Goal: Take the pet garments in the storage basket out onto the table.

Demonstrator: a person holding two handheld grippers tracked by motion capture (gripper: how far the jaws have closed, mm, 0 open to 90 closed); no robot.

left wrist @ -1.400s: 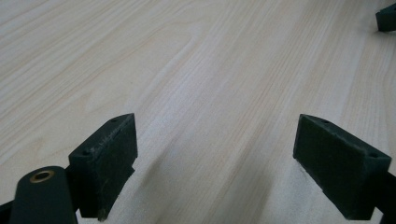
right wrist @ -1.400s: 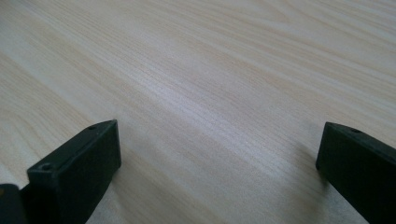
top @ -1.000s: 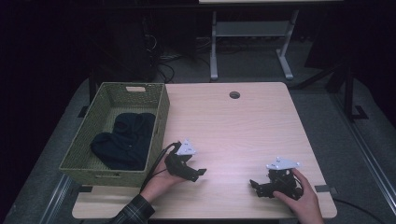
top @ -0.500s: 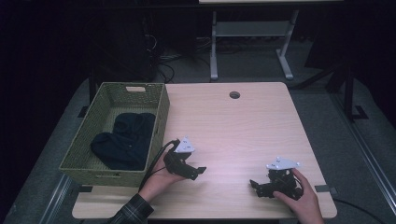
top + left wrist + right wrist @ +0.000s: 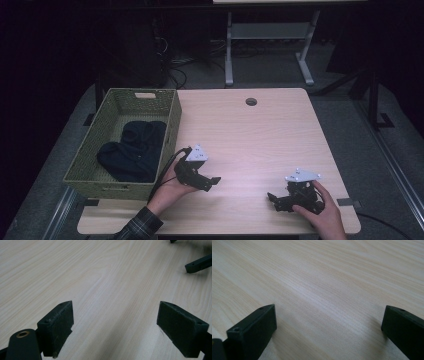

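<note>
Dark cloth (image 5: 132, 150) lies bundled inside the woven basket (image 5: 172, 117) at the left of the table (image 5: 260, 130), well apart from both tools. Since the previous second nothing has shifted; no step appears to be under way, so the work is judged either finished or not started. Left gripper (image 5: 209, 181) rests just right of the basket, jaws spread, holding nothing. Right gripper (image 5: 274, 199) rests at the near right, likewise spread and empty.

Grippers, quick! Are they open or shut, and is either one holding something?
Left gripper: open, holding nothing, just over the bare table.
Right gripper: open, holding nothing, over the table too.
</note>
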